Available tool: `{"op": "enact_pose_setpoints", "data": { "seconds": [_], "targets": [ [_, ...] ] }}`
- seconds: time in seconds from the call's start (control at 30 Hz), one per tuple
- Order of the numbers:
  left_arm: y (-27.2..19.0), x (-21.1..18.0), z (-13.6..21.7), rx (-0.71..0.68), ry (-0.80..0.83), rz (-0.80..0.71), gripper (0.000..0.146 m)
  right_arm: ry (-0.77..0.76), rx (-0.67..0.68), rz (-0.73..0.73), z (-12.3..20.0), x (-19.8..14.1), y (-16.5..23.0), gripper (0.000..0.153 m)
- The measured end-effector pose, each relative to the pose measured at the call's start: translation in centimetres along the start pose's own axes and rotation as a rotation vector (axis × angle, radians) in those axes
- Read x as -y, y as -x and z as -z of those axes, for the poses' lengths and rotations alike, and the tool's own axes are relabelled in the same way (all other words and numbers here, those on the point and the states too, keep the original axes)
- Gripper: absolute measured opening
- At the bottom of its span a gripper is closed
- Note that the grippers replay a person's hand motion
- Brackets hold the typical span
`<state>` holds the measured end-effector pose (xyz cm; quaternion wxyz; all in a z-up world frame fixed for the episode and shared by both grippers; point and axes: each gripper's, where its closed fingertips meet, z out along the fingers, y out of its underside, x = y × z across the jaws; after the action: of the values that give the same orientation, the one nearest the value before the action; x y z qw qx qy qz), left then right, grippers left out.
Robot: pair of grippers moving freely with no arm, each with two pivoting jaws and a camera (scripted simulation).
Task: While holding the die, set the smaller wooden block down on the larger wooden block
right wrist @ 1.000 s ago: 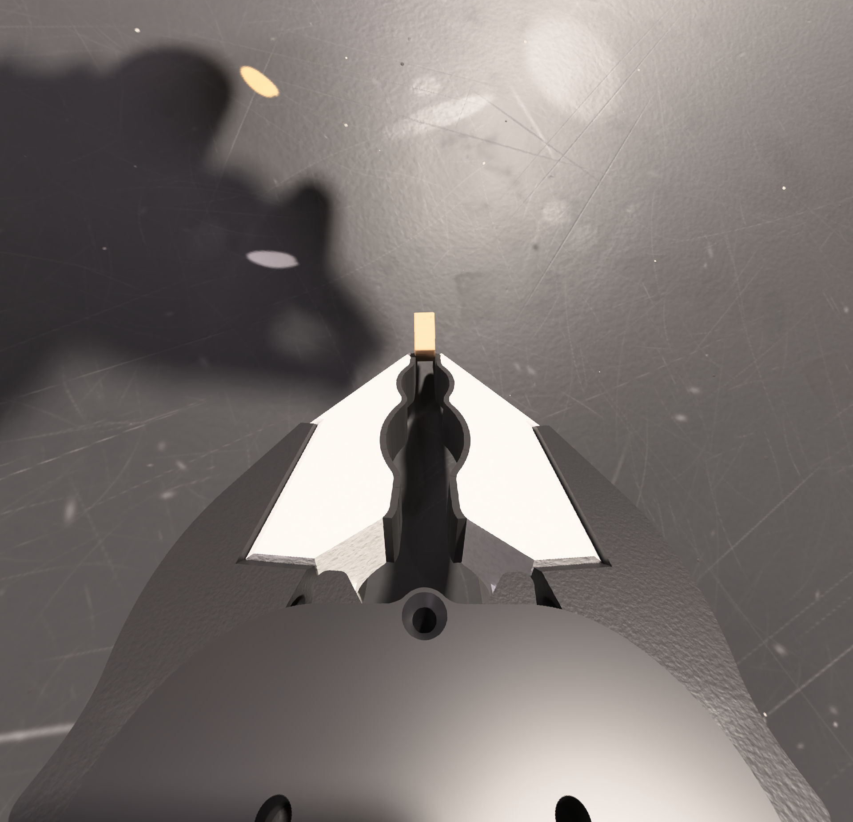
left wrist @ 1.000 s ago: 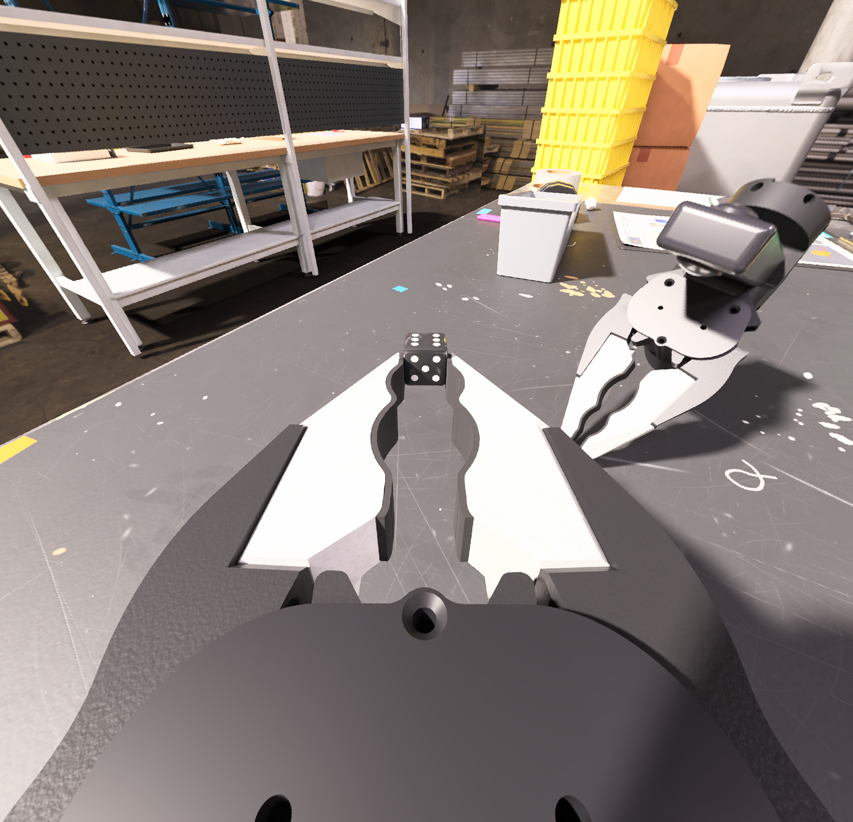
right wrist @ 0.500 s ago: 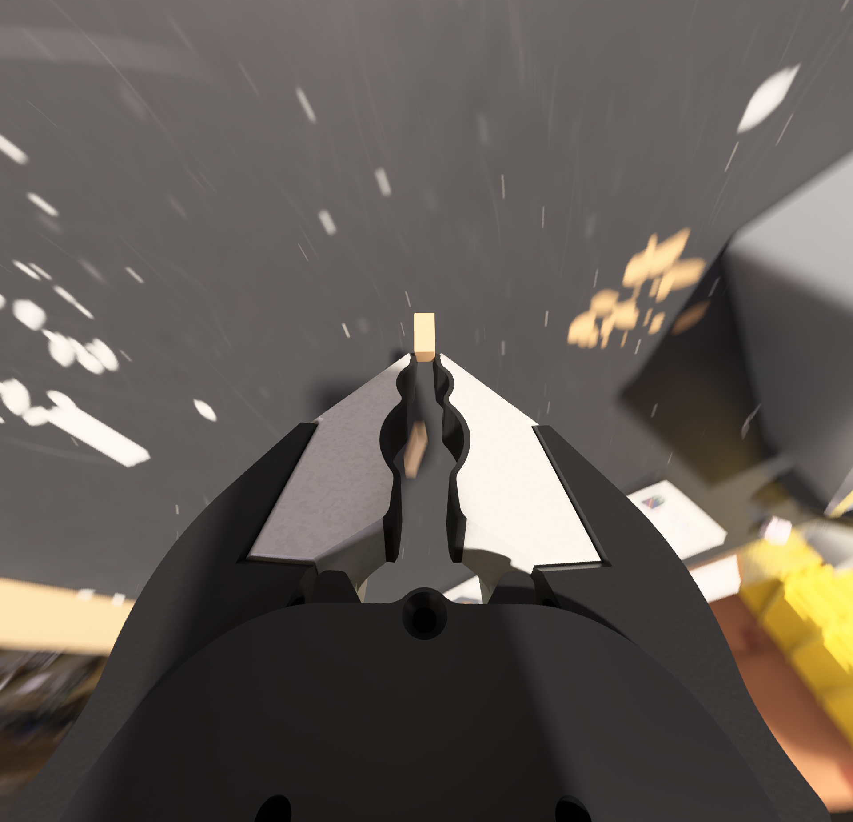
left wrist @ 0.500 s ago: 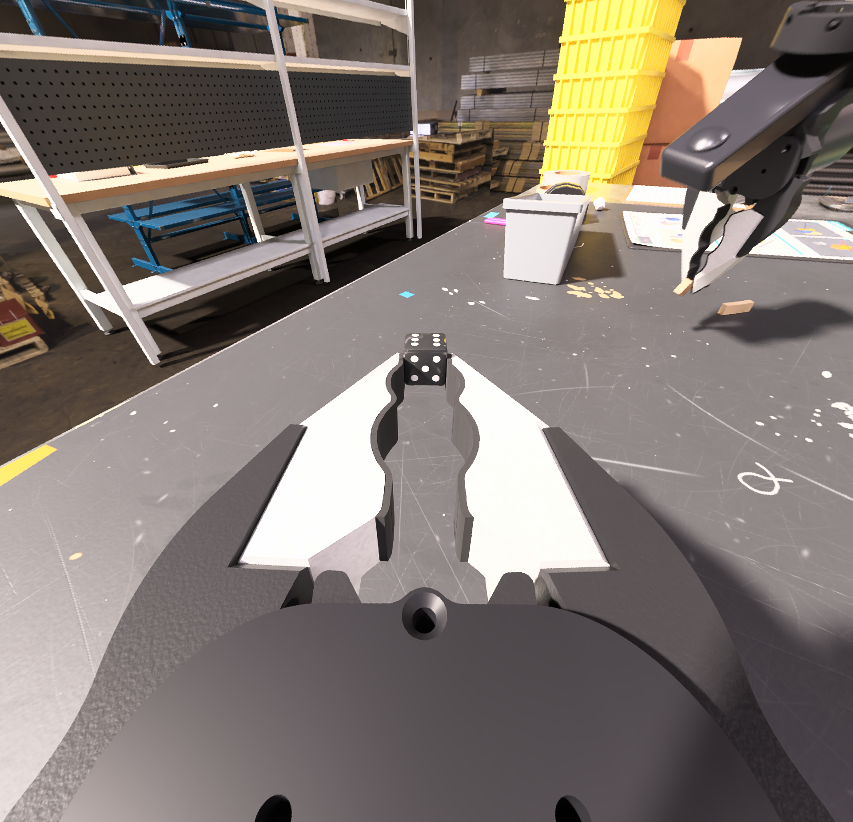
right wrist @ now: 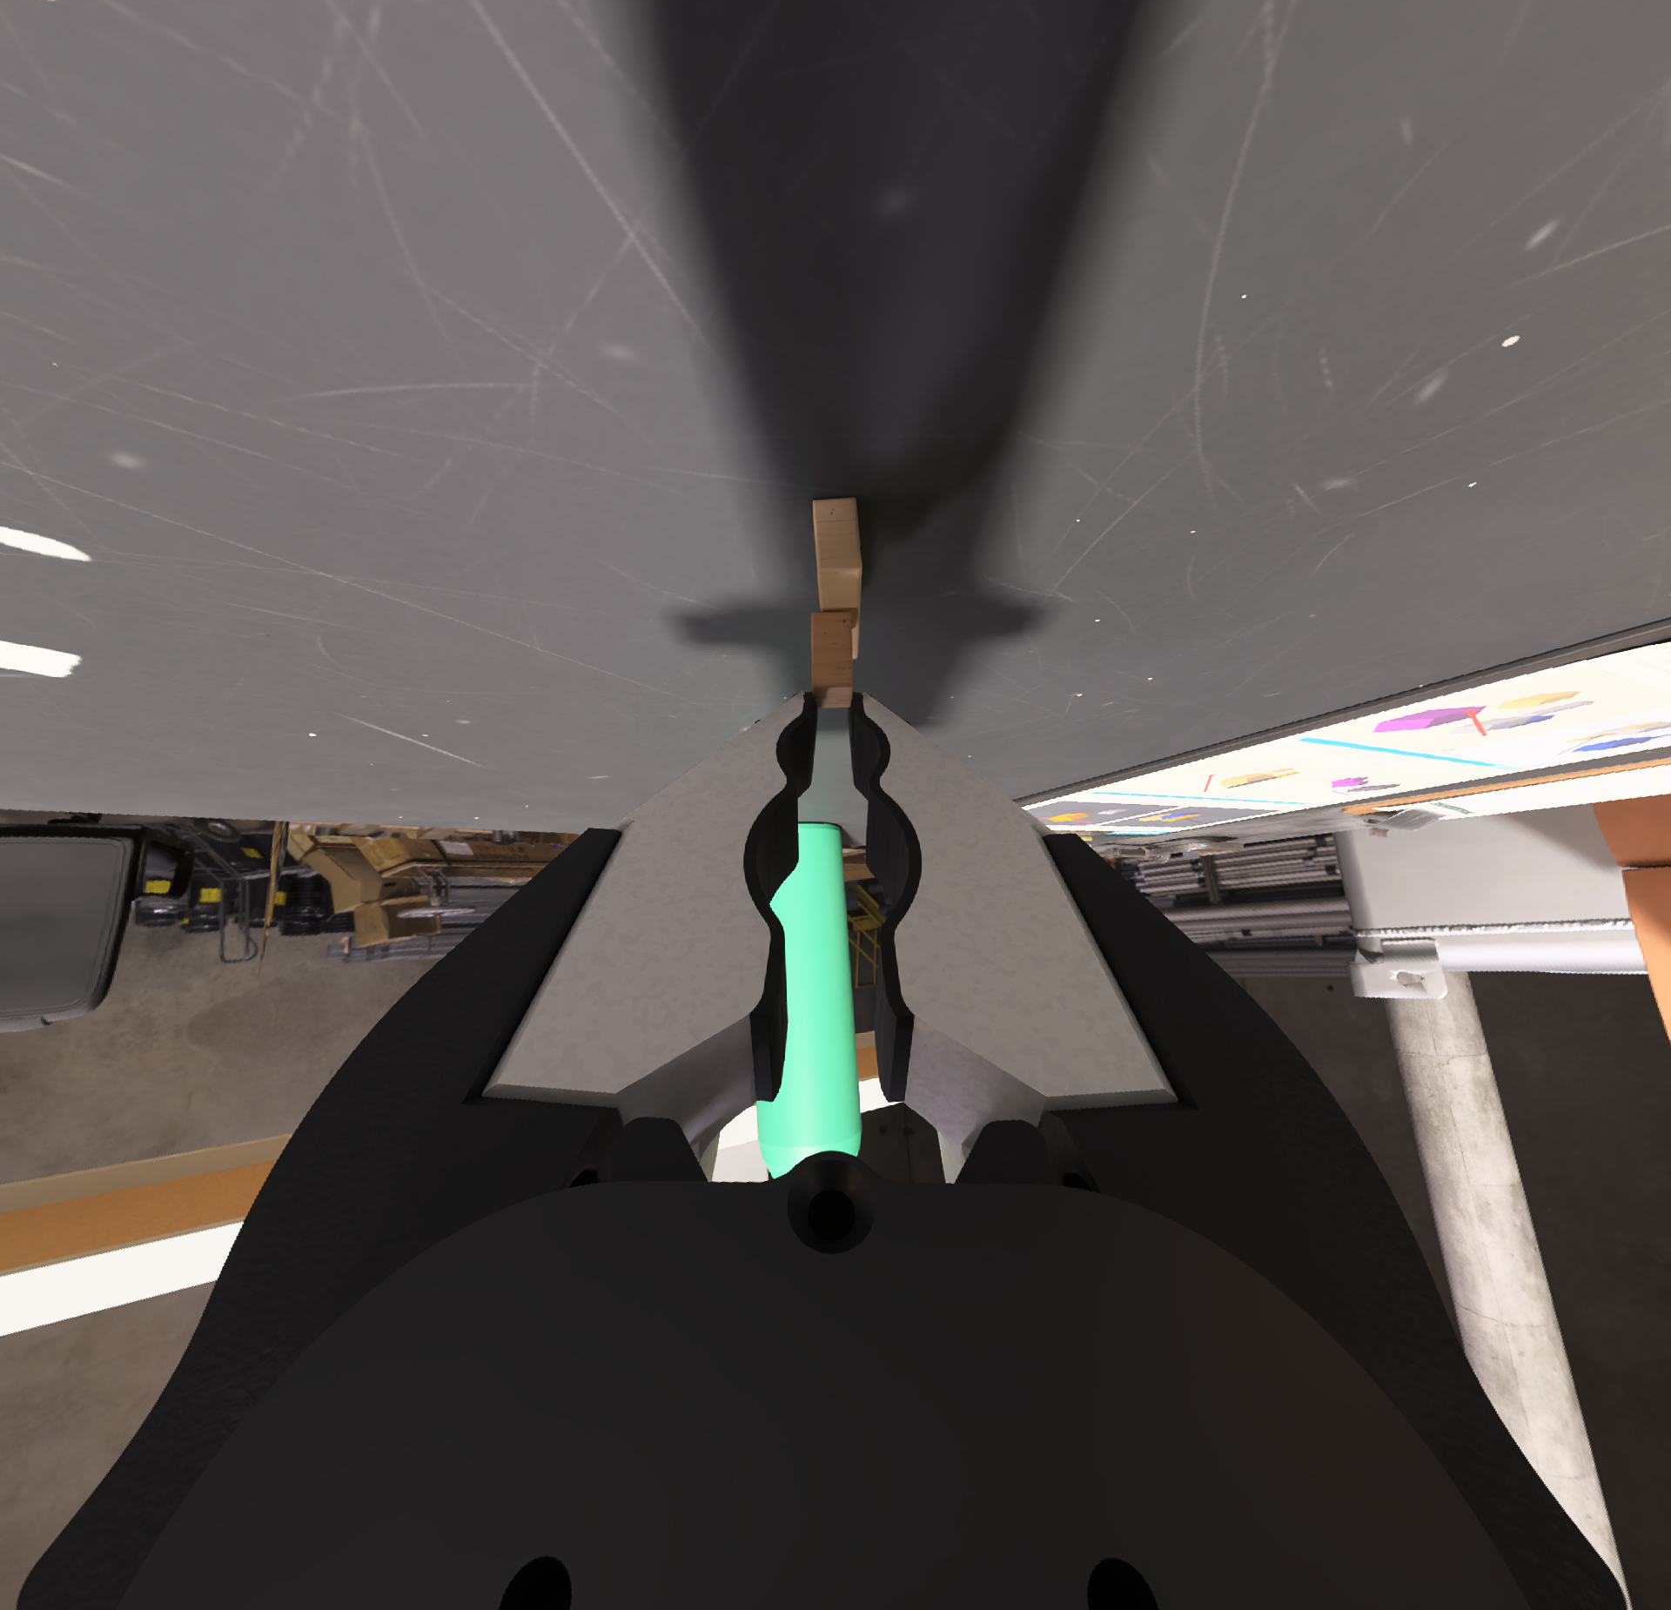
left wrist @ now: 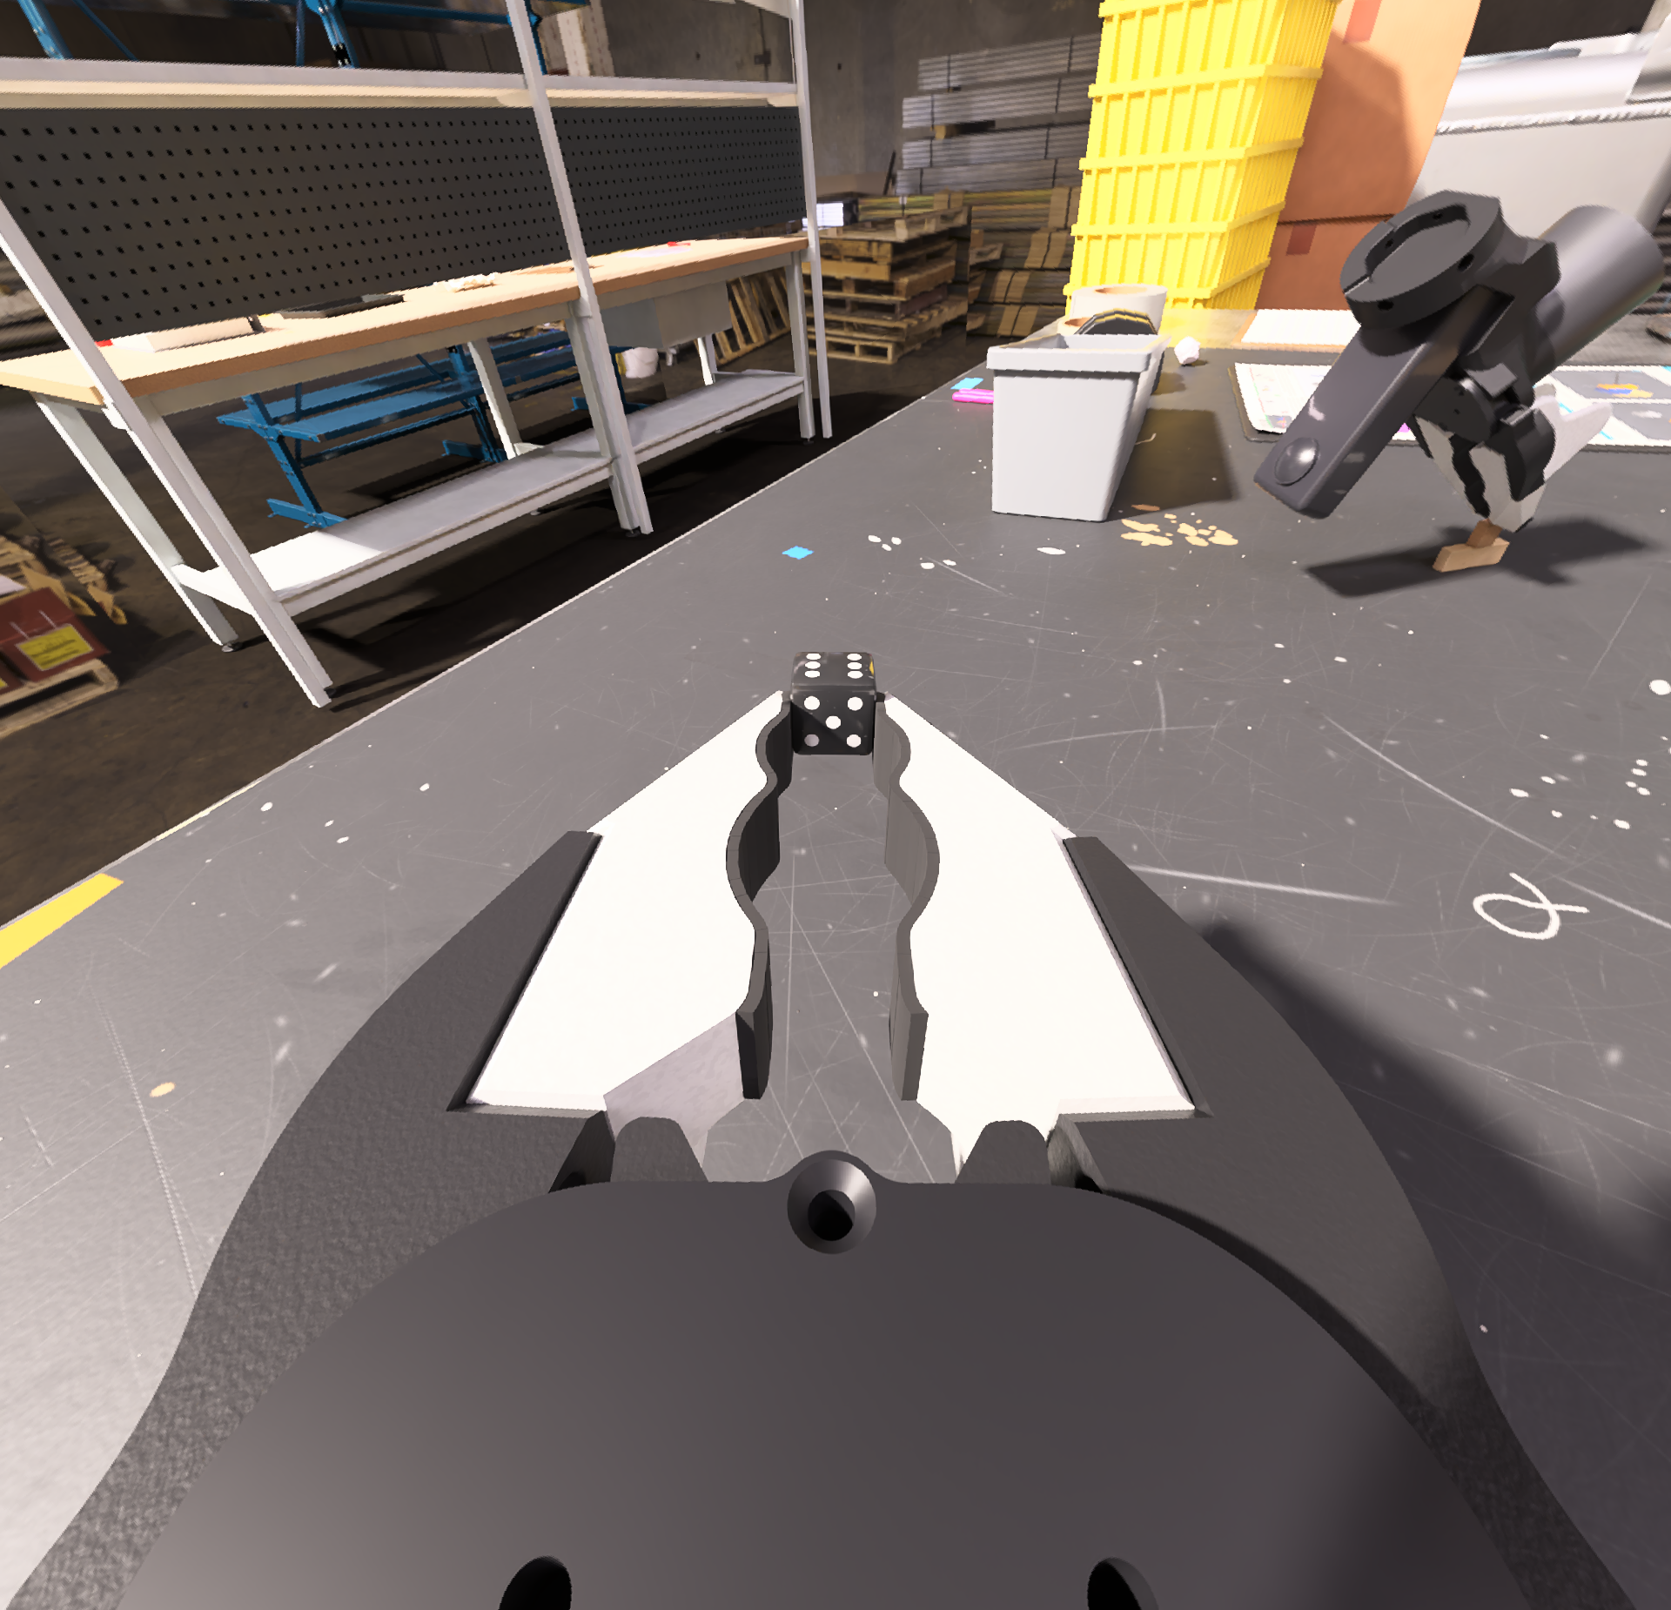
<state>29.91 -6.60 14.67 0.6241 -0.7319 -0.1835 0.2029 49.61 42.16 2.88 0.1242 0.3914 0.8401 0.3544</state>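
A: Two grippers show; the left gripper (left wrist: 832,703) pinches the black die (left wrist: 833,704) with white pips between its fingertips, clear above the grey scratched table (left wrist: 1266,798).

B: And the right gripper (left wrist: 1501,513)?

A: In the left wrist view it stands at about two o'clock, well apart from the die, pointing down at the table; it is clamped on the smaller wooden block (left wrist: 1484,534), which touches or sits just over the larger wooden block (left wrist: 1467,556) lying flat on the table; I cannot tell whether weight rests on it.

B: What does its own camera give?

A: The right gripper (right wrist: 833,697) has its jaws narrow, closed on the smaller wooden block (right wrist: 833,653); the larger wooden block (right wrist: 836,549) lies straight ahead at twelve o'clock, its near end meeting the small one; a dark shadow runs beyond them.

B: Anything standing in the way?

A: Nothing between the blocks; around them, a white bin (left wrist: 1062,432) sits at eleven o'clock of the blocks in the left wrist view, with tan paint spots (left wrist: 1180,531) by its foot; a printed sheet (left wrist: 1266,396) lies behind the right gripper; stacked yellow crates (left wrist: 1203,120) rise at one o'clock; a shelving bench (left wrist: 407,319) stands off the table at ten o'clock; a green cylinder (right wrist: 814,988) shows through the right gripper's gap.
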Motion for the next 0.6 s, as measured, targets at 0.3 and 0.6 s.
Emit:
{"op": "enact_pose_setpoints", "data": {
  "seconds": [0.3, 0.6],
  "targets": [
    [-0.12, -0.17, -0.12, 0.002, 0.012, -0.012, 0.016, -0.018, -0.015, 0.001, -0.17, -0.05, -0.30, 0.007],
    [-0.28, 0.00, -0.09, -0.002, 0.005, -0.011, 0.016, -0.050, -0.019, 0.009, -0.02, -0.03, 0.00, 0.010]
  ]
}}
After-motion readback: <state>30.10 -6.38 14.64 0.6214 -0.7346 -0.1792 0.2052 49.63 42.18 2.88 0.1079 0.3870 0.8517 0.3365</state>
